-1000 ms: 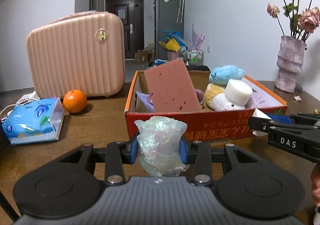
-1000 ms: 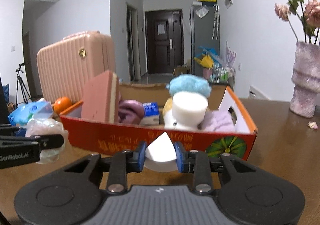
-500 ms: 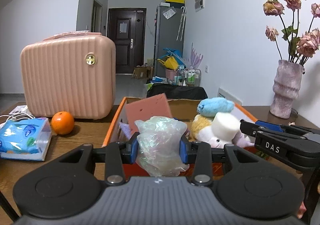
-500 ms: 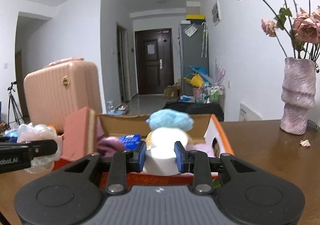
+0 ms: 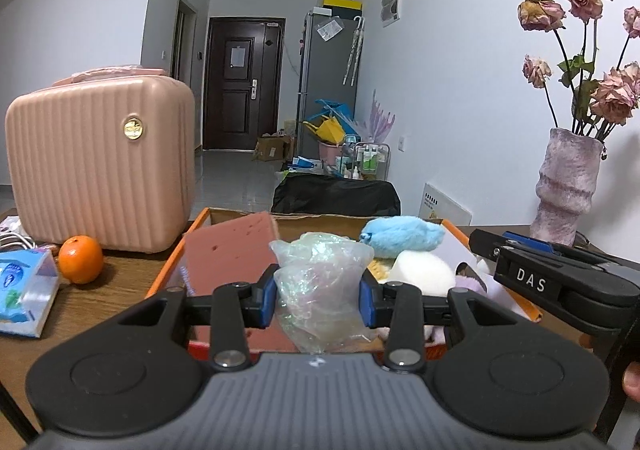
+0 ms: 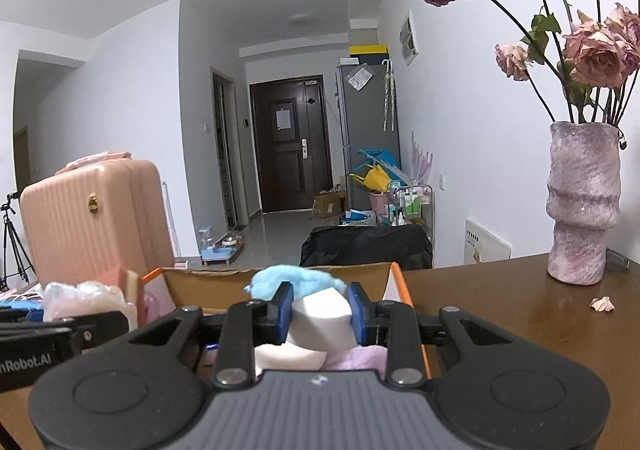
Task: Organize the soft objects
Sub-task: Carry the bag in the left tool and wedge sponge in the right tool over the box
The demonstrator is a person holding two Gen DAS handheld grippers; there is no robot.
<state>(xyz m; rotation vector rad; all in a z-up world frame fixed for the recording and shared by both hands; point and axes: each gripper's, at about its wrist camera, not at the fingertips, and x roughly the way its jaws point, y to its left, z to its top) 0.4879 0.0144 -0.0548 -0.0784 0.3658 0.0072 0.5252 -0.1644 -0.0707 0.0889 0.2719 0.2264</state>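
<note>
My left gripper [image 5: 318, 296] is shut on a crumpled clear plastic bag [image 5: 320, 282] and holds it above the near part of the orange cardboard box [image 5: 176, 262]. My right gripper [image 6: 320, 314] is shut on a white foam wedge [image 6: 322, 316] above the same box [image 6: 400, 286]. In the box stand a pink sponge slab [image 5: 228, 254], a blue plush toy [image 5: 404, 234], a round white sponge [image 5: 424, 270] and a pink fluffy cloth [image 6: 356, 358]. The right gripper shows at the right of the left wrist view [image 5: 560, 278]; the left one shows at the left of the right wrist view [image 6: 60, 334].
A pink hard case [image 5: 100, 166], an orange [image 5: 80, 259] and a blue tissue pack [image 5: 24, 294] stand left of the box on the wooden table [image 6: 520, 314]. A purple vase with dried roses [image 6: 582, 202] stands at the right, with a fallen petal [image 6: 602, 304] near it.
Both grippers have risen and moved forward over the box, each still holding its object. The box front wall has dropped out of sight below them.
</note>
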